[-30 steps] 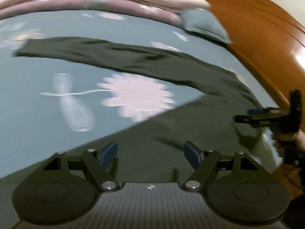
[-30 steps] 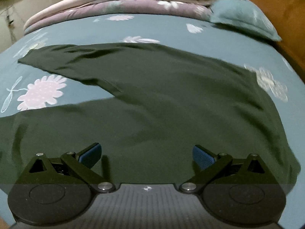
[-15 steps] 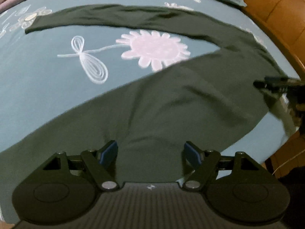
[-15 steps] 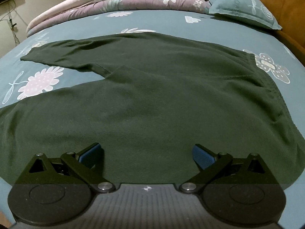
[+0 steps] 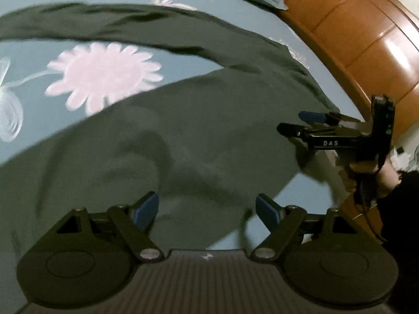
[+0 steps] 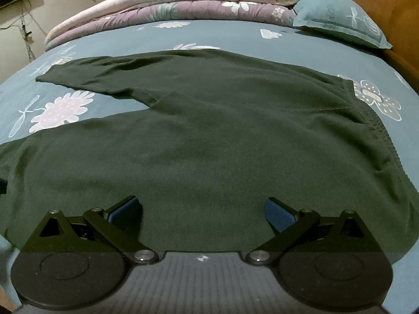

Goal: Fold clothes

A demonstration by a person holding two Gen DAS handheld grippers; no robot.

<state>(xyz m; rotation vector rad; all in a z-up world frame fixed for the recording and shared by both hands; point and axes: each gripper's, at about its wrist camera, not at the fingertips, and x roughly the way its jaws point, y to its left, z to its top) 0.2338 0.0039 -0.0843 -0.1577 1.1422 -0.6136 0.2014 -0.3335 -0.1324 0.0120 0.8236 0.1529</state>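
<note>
Right wrist view: the right gripper (image 6: 203,206) gapes wide, empty, above the dark green garment (image 6: 209,141); the left gripper (image 5: 207,205) does likewise.

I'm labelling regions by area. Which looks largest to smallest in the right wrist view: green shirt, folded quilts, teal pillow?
1. green shirt, though nearest the camera
2. folded quilts
3. teal pillow

Quilts and pillow lie farther back, so true sizes stay unsure.
</note>
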